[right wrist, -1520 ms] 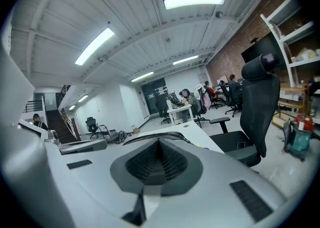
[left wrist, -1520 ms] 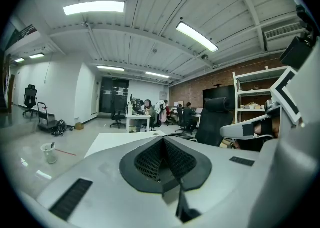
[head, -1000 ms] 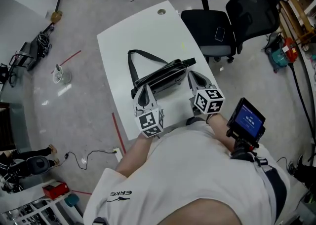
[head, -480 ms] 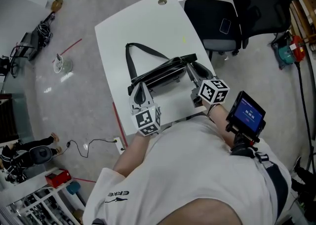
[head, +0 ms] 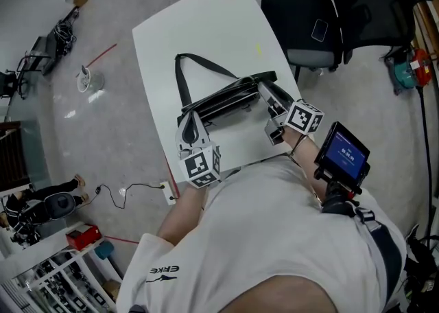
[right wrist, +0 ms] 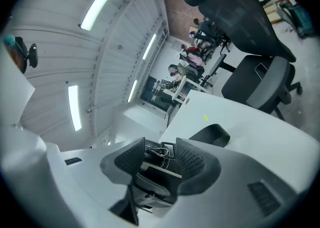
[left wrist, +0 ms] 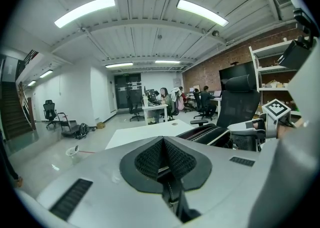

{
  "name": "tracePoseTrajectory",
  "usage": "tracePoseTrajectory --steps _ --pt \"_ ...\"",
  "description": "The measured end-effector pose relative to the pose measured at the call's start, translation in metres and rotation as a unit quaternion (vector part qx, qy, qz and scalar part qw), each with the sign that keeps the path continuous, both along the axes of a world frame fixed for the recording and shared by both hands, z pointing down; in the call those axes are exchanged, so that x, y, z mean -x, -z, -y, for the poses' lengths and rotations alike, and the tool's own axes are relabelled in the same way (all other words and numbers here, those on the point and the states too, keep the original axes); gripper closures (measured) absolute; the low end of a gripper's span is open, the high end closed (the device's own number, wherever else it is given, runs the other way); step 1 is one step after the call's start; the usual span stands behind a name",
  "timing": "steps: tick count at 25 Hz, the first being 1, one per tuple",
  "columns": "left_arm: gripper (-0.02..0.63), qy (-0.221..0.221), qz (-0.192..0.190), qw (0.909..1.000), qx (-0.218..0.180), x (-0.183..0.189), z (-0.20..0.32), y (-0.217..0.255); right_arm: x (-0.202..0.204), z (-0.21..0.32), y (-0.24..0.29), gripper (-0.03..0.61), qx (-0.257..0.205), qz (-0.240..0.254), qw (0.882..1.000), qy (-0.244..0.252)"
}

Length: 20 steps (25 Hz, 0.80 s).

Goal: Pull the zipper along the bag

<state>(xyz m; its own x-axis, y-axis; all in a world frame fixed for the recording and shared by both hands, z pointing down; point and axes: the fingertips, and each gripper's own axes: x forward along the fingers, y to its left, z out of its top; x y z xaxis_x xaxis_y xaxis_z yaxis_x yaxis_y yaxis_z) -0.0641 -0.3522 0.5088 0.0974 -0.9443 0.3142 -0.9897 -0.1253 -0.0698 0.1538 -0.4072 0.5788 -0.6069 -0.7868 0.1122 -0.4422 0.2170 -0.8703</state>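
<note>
- A white table is seen on a grey office floor. The black bag is laid across the middle of it, from the near left edge toward the right edge.
- At the near left edge the left gripper is held at the bag's left end with its pads pressed together. Whether a fold of the bag is pinched between them cannot be told.
- At the right edge the right gripper is set around the bag's right end. Its jaws have just been opening and stand apart. A braided cord, judged to be the zipper pull, lies between the pads but is not clamped.
- Risk: the cord is thin and lies against a buckle. If the jaws were closed slightly to one side, the stitched bag end would be gripped and the slider would not travel.
- Risk: an open jaw could catch the cord or buckle if the gripper were drawn away, and the bag would be dragged toward the right edge.
- Risk: if the left end is not truly held, the bag could slide or bunch when the zipper is pulled.
- Counted, near to far: two grippers, one bag, one braided cord, one strap looped toward the far left, one table, and two black chairs beyond the far right corner.
</note>
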Motion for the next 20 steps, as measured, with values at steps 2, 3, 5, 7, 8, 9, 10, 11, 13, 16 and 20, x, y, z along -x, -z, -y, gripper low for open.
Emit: tracePoseTrajectory --steps 2,3,5,7,8,9,10,11,13,16,20 --pt "0.612 0.003 0.0 1.0 0.001 0.003 0.0 0.001 0.004 -0.001 0.001 0.405 0.01 0.026 1.0 0.001" --pt "0.612 0.004 -0.001 1.0 0.003 0.004 -0.001 0.001 0.004 -0.002 0.001 0.405 0.016 0.044 0.999 -0.002" --pt "0.612 0.007 -0.003 0.9999 0.007 0.006 -0.002 0.001 0.004 -0.003 0.002 0.405 0.026 0.08 0.996 -0.011" --pt "0.612 0.008 -0.004 0.9999 0.009 0.008 -0.003 0.002 0.005 -0.003 0.006 0.405 0.03 0.11 0.993 -0.014" --pt "0.612 0.009 -0.004 0.9999 0.009 0.009 -0.004 0.002 0.006 -0.003 0.008 0.405 0.029 0.118 0.993 -0.014" --pt "0.612 0.009 -0.004 0.9999 0.009 0.009 -0.004 0.002 0.007 -0.004 0.009 0.405 0.028 0.116 0.993 -0.013" --pt "0.612 0.01 -0.004 0.9999 0.009 0.01 -0.004 0.002 0.007 -0.005 0.009 0.407 0.028 0.112 0.993 -0.013" --pt "0.612 0.01 -0.003 0.9999 0.008 0.01 -0.004 0.002 0.008 -0.005 0.009 0.408 0.028 0.111 0.993 -0.013" --pt "0.612 0.01 -0.003 0.9999 0.008 0.009 -0.003 0.002 0.007 -0.005 0.01 0.428 0.027 0.108 0.994 -0.014" --pt "0.612 0.01 -0.004 0.9999 0.007 0.009 -0.002 0.001 0.003 -0.006 0.01 0.488 0.031 0.106 0.994 -0.024" --pt "0.612 0.009 -0.004 0.9999 0.005 0.01 0.001 0.0 -0.001 -0.004 0.012 0.528 0.029 0.135 0.99 -0.035"
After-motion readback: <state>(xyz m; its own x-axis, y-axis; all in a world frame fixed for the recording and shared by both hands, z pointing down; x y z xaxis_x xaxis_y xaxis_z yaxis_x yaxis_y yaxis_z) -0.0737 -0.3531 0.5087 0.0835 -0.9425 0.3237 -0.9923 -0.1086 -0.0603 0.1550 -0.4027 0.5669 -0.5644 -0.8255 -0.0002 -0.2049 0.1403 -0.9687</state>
